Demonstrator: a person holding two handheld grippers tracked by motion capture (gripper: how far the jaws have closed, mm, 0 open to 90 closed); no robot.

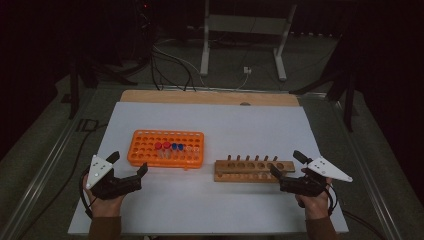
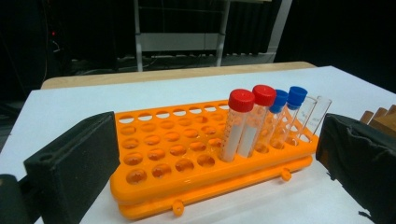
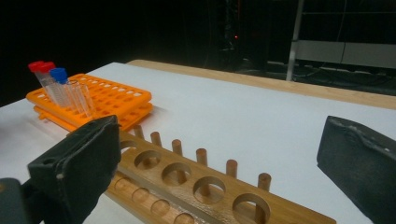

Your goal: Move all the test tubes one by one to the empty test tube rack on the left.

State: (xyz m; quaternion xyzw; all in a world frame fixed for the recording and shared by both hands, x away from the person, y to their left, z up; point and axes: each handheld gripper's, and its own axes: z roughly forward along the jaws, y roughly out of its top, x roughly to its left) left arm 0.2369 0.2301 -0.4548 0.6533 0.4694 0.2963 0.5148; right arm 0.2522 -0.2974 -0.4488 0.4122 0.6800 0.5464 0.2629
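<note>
An orange tube rack (image 1: 145, 146) lies left of centre on the white sheet. It holds two red-capped tubes (image 1: 162, 145), two blue-capped tubes (image 1: 177, 146) and clear uncapped ones. A wooden rack (image 1: 250, 171) with round holes and pegs lies to its right. My left gripper (image 1: 129, 162) is open at the orange rack's near left corner, apart from it. In the left gripper view the gripper (image 2: 215, 135) stands wide with the rack (image 2: 154, 156) and red-capped tubes (image 2: 240, 121) ahead. My right gripper (image 1: 286, 163) is open at the wooden rack's right end (image 3: 187, 182); nothing sits between its jaws (image 3: 219, 135).
The white sheet (image 1: 225, 120) covers a wooden table whose far edge (image 1: 200, 96) shows. Bare sheet lies in front of both racks and behind them. Beyond the table stand a metal frame (image 1: 245, 30) and cables (image 1: 170, 65) on the dark floor.
</note>
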